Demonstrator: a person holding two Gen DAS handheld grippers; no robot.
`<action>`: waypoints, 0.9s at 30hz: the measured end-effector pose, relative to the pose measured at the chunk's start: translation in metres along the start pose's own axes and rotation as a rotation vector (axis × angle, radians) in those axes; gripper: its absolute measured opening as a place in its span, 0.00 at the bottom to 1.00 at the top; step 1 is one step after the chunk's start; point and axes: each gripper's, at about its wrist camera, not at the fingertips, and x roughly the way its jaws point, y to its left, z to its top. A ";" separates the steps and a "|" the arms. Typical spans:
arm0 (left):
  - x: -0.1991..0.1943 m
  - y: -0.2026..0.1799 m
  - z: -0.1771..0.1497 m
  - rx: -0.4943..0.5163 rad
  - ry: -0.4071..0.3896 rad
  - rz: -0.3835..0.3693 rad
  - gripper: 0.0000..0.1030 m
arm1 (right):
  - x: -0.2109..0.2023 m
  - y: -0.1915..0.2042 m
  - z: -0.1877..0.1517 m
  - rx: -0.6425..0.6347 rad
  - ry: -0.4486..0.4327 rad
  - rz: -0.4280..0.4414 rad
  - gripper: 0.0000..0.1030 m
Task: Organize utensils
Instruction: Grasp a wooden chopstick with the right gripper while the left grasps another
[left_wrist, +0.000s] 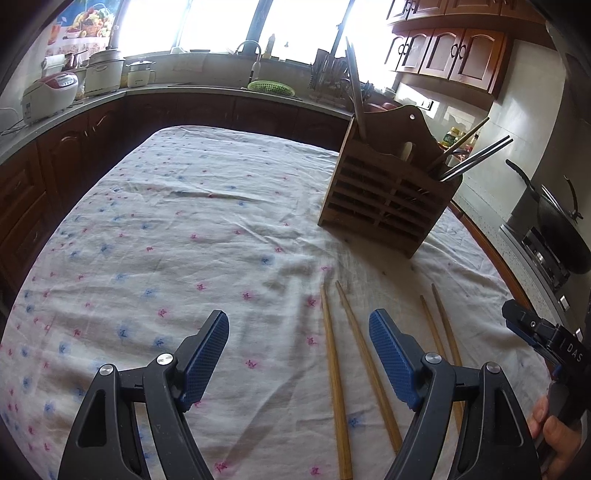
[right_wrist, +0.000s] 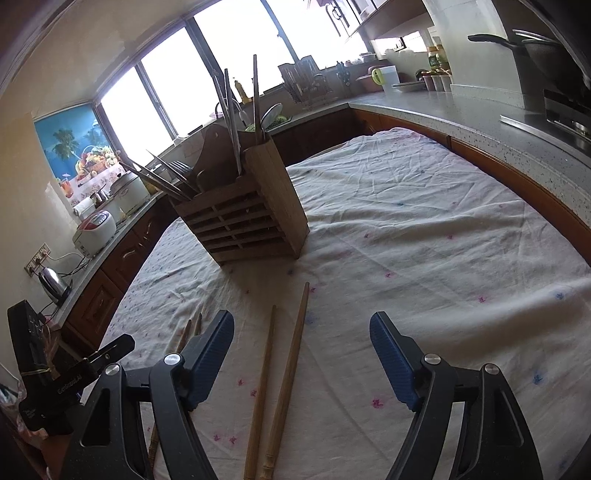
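Your left gripper (left_wrist: 297, 325) hangs over the flowered tablecloth (left_wrist: 166, 229) with its jaws wide apart and nothing between the blue pads (left_wrist: 205, 360). Just inside your right-hand pad, two wooden chopsticks (left_wrist: 343, 369) lie side by side on the cloth, their thin tips pointing away from you. A second pair of chopsticks (left_wrist: 441, 325) lies beyond that pad, partly hidden by it. Farther back stands the slatted wooden utensil holder (left_wrist: 384, 195), upright, with chopsticks and metal utensils leaning out of it. At the right edge you see your right gripper (left_wrist: 539, 332) and a hand (left_wrist: 554, 435) beneath it.
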 end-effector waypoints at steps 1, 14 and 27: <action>0.001 -0.001 0.000 0.004 0.004 0.000 0.75 | 0.001 0.001 0.000 -0.006 0.004 -0.007 0.74; 0.041 -0.021 0.012 0.075 0.120 0.010 0.45 | 0.045 0.017 0.005 -0.090 0.138 -0.052 0.34; 0.081 -0.042 0.015 0.179 0.169 0.051 0.21 | 0.098 0.023 0.014 -0.174 0.223 -0.151 0.28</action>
